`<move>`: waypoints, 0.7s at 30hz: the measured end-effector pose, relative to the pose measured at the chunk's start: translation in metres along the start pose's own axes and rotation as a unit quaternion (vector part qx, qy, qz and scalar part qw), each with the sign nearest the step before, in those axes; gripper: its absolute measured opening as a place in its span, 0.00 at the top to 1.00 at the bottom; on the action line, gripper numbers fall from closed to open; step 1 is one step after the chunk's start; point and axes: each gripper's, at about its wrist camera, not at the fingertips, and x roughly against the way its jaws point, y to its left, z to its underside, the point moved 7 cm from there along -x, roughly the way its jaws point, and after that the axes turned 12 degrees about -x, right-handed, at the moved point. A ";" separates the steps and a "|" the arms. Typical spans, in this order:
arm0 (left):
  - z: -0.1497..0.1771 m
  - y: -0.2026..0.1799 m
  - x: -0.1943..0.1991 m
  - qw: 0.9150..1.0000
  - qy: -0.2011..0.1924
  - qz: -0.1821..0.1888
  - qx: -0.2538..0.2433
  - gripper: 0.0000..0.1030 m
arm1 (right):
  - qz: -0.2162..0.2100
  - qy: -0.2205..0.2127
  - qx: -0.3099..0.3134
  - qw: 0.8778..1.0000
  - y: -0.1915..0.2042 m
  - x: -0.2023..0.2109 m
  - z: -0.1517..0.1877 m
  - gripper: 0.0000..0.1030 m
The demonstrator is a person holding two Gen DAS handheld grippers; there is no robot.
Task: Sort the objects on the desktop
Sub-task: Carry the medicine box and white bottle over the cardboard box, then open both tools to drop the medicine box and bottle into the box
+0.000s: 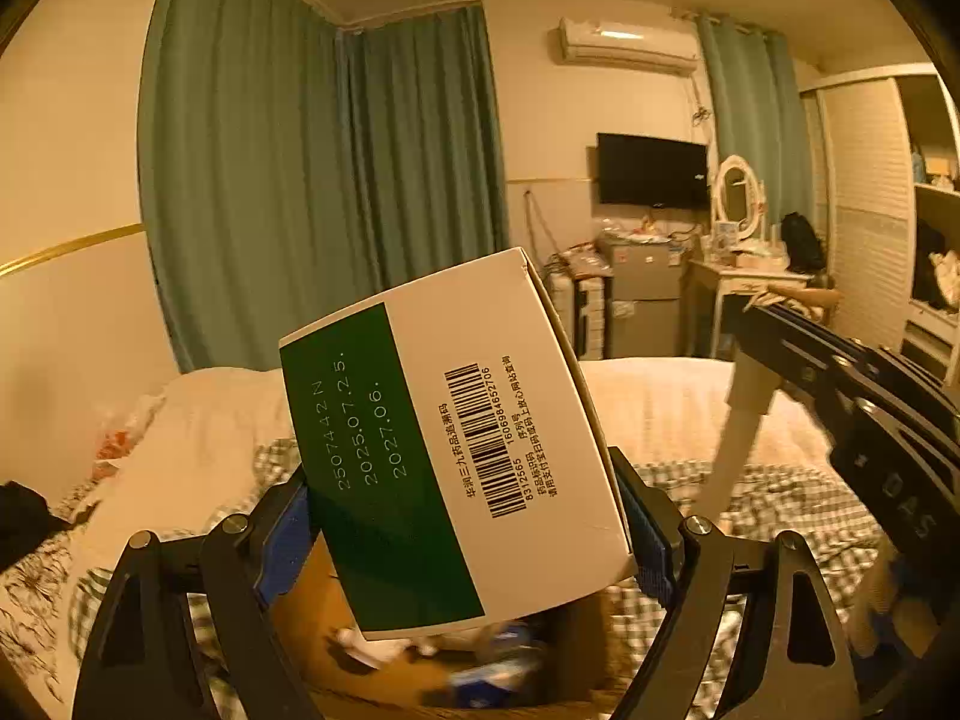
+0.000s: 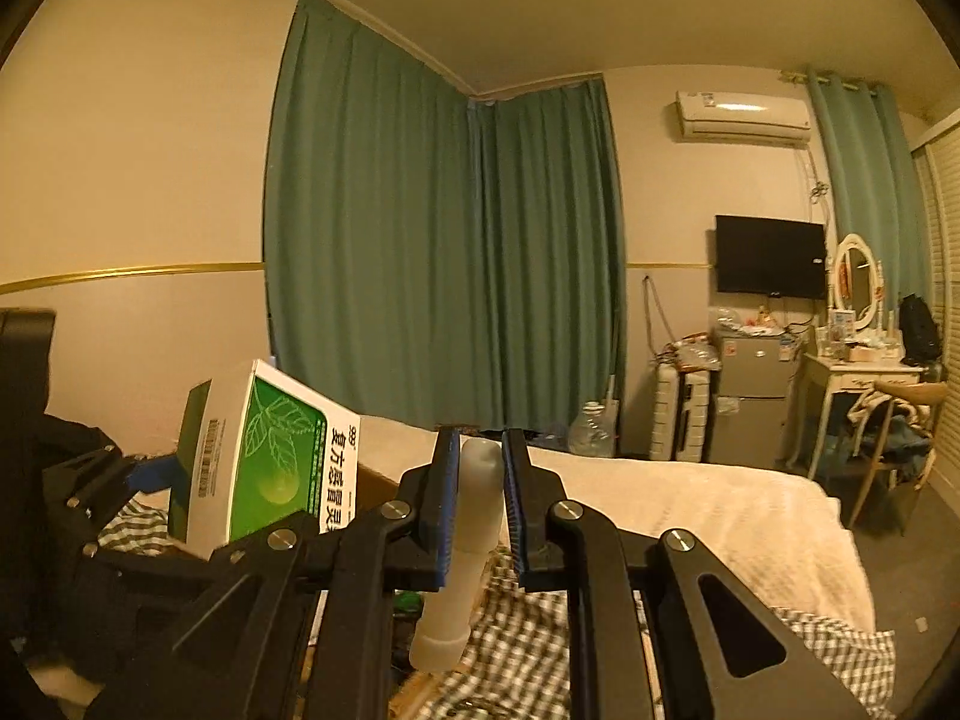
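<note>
left claw (image 1: 462, 516): clamped wide on the medicine box (image 1: 456, 438), pads on its two long side faces.
box axis: long axis runs up and away from the claw, tilted left; barcode face to the camera.
drop target: cardboard box (image 1: 396, 648) sits directly below the left claw, on the bed (image 1: 690, 396), with blurred items inside.
right claw (image 2: 480, 504): nearly together, pinching a white tube (image 2: 465, 540); tube hangs down through the pads, roughly upright.
relative: medicine box is just left of the right claw, apart from it.
nearer hand: left, judged already over the carton.
</note>
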 end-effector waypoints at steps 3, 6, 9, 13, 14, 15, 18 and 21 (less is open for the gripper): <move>0.007 0.019 -0.013 1.000 0.012 -0.008 0.014 0.15 | -0.016 0.013 -0.001 1.000 0.007 -0.015 0.005 0.86; 0.018 0.038 -0.027 0.999 0.028 -0.015 0.028 0.15 | -0.032 0.023 -0.004 0.999 0.015 -0.031 0.012 0.85; 0.028 0.047 -0.042 0.998 0.047 -0.015 0.032 0.15 | -0.045 0.036 -0.011 0.998 0.023 -0.050 0.020 0.85; 0.048 0.052 -0.068 0.995 0.087 -0.010 0.037 0.15 | -0.047 0.062 -0.008 0.997 0.031 -0.079 0.036 0.84; 0.053 0.053 -0.073 0.995 0.094 -0.008 0.038 0.15 | -0.047 0.070 -0.007 0.996 0.033 -0.085 0.041 0.84; 0.057 0.054 -0.078 0.994 0.102 -0.008 0.038 0.15 | -0.048 0.081 -0.004 0.996 0.036 -0.093 0.049 0.84; 0.071 0.056 -0.092 0.991 0.129 -0.004 0.041 0.15 | -0.040 0.121 0.017 0.992 0.044 -0.115 0.069 0.83; 0.080 0.057 -0.099 0.988 0.148 -0.006 0.043 0.14 | -0.042 0.156 0.030 0.986 0.047 -0.130 0.089 0.80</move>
